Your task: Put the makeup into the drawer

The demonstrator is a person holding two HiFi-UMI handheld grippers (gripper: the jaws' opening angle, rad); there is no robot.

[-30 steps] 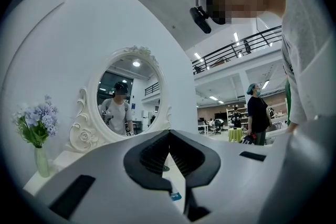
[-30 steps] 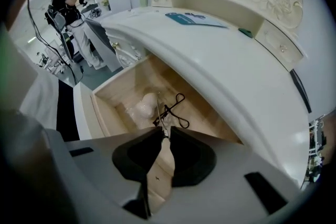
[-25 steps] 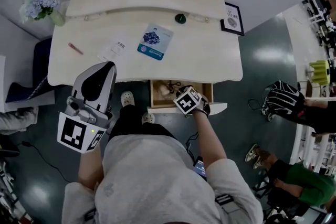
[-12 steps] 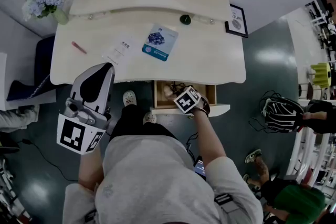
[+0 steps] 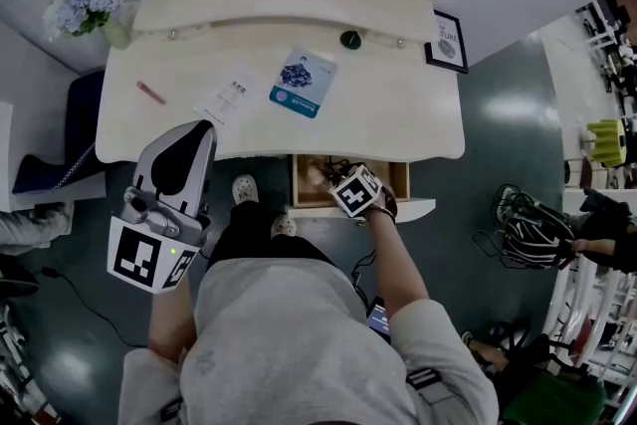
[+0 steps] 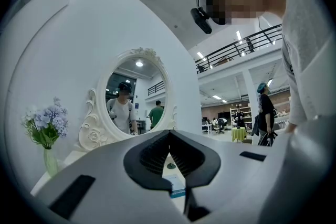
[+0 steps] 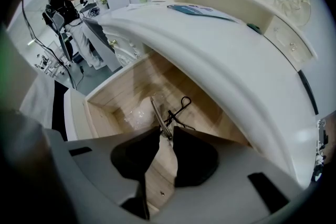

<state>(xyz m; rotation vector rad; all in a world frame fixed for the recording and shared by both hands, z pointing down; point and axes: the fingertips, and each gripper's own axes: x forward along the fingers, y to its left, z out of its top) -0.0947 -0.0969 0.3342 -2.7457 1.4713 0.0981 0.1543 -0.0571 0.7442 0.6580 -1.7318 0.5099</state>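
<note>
The wooden drawer (image 5: 302,192) (image 7: 110,97) stands pulled out under the white dressing table (image 5: 398,114). My right gripper (image 5: 355,191) (image 7: 161,132) hangs over its inside, shut on the end of a thin makeup stick (image 7: 157,115) that slants down toward the drawer floor. A black wire tool (image 7: 180,108) and a clear plastic wrap (image 7: 135,114) lie on that floor. My left gripper (image 5: 164,204) (image 6: 169,140) is held up left of the drawer, in front of the table edge, shut with nothing in it. A pink stick (image 5: 149,92), a white card (image 5: 227,98) and a blue packet (image 5: 304,82) lie on the tabletop.
A green round knob (image 5: 349,39), a framed picture (image 5: 445,42) and a vase of flowers (image 5: 88,0) stand at the back of the table, under the oval mirror (image 6: 134,97). A person with a black bag (image 5: 532,239) is on the floor to the right.
My right gripper has stayed over the drawer, shifting only slightly. The left gripper is almost still. The person with the black bag at the right has moved lower in the view.
</note>
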